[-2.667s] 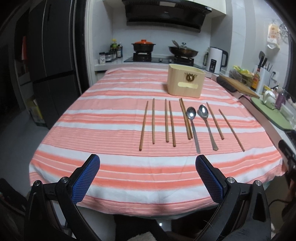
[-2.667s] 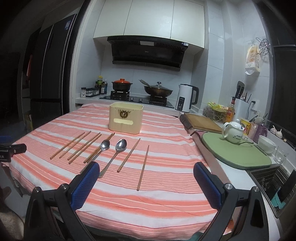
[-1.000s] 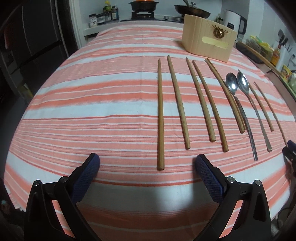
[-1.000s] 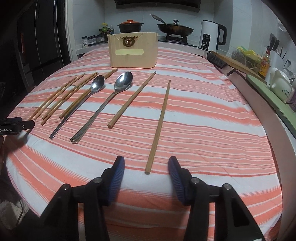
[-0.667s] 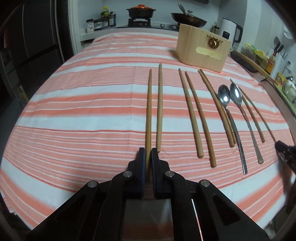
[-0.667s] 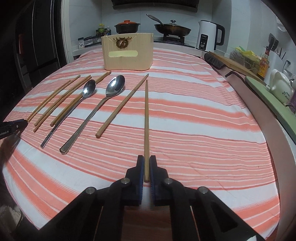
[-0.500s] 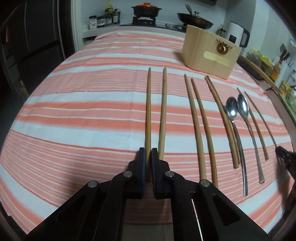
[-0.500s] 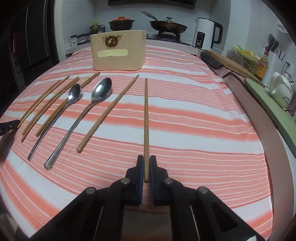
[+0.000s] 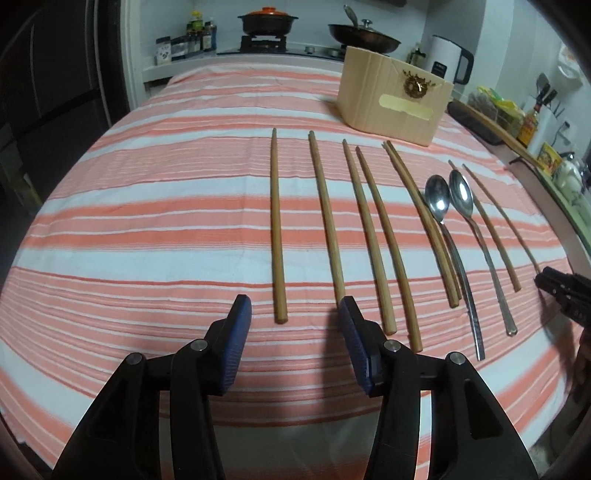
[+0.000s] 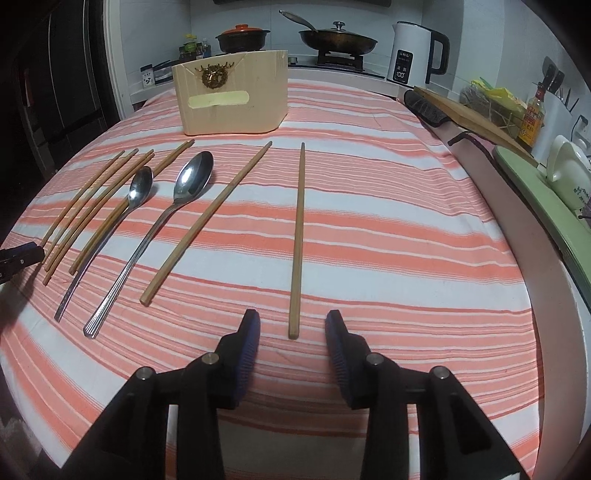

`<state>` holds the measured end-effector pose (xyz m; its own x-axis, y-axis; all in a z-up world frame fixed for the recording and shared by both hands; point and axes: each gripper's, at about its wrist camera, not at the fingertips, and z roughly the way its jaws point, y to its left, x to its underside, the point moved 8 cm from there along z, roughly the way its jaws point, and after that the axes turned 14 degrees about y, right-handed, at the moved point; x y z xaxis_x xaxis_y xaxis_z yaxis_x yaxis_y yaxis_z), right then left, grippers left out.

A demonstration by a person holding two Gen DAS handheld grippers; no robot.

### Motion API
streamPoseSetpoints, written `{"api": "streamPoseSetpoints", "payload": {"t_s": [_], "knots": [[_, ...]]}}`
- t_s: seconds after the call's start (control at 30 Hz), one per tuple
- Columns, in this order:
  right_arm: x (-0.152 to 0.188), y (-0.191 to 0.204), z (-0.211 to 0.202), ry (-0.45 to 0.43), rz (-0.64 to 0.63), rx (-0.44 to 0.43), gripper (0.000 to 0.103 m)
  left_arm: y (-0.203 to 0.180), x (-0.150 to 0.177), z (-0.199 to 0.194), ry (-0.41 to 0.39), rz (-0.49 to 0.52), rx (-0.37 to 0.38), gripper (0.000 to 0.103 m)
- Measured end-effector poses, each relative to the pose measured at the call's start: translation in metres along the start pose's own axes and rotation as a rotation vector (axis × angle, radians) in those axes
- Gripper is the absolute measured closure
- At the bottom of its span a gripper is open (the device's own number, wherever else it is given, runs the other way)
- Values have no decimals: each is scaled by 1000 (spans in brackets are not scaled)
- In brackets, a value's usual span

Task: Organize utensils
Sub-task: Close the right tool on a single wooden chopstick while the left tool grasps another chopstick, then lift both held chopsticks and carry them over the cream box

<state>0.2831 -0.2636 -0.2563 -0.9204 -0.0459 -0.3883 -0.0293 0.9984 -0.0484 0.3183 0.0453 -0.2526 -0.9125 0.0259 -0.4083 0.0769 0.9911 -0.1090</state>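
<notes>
Several wooden chopsticks and two metal spoons (image 9: 441, 206) lie in a row on the striped tablecloth (image 9: 147, 229). A wooden utensil box (image 9: 393, 105) stands behind them; it also shows in the right wrist view (image 10: 232, 98). My left gripper (image 9: 293, 314) is open, its tips either side of the near end of the leftmost chopstick (image 9: 277, 225). My right gripper (image 10: 293, 325) is open around the near end of the rightmost chopstick (image 10: 298, 236). Both chopsticks lie on the cloth.
A stove with a red pot (image 9: 266, 22) and a wok (image 9: 364, 35), and a white kettle (image 10: 415, 53), stand beyond the table. A cutting board (image 10: 469, 110), a green mat (image 10: 546, 199) and a teapot (image 10: 567, 173) sit on the counter to the right.
Both grippers were shut on their chopsticks half a second ago. Now both have opened and the chopsticks lie free on the cloth.
</notes>
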Motion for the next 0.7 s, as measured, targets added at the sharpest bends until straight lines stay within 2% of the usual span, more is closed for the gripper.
{"api": "streamPoseSetpoints", "payload": {"t_s": [0.07, 0.1, 0.13, 0.17, 0.23, 0.37, 0.53, 0.7], "knots": [[0, -1, 0, -14, 6, -4, 65, 4, -2, 2, -7, -4, -44, 70], [1, -2, 0, -22, 11, -6, 66, 6, -2, 2, -19, 2, -65, 85], [2, -2, -1, -31, 14, -2, 69, 5, -2, 2, -28, 2, -57, 95], [3, -3, -1, -41, 13, 4, 82, 6, -2, 2, -36, -2, -50, 98], [2, -3, -2, -54, 13, 9, 97, 8, -2, 0, -45, -9, -45, 99], [-3, -7, -20, -112, 42, -20, 97, 9, -5, -16, -82, -27, -16, 99], [-22, -5, -69, -189, 18, -23, 97, -2, -18, -56, -129, -8, 31, 99], [-42, 0, -113, -268, -8, -25, 97, -9, -32, -97, -186, 8, 47, 99]]}}
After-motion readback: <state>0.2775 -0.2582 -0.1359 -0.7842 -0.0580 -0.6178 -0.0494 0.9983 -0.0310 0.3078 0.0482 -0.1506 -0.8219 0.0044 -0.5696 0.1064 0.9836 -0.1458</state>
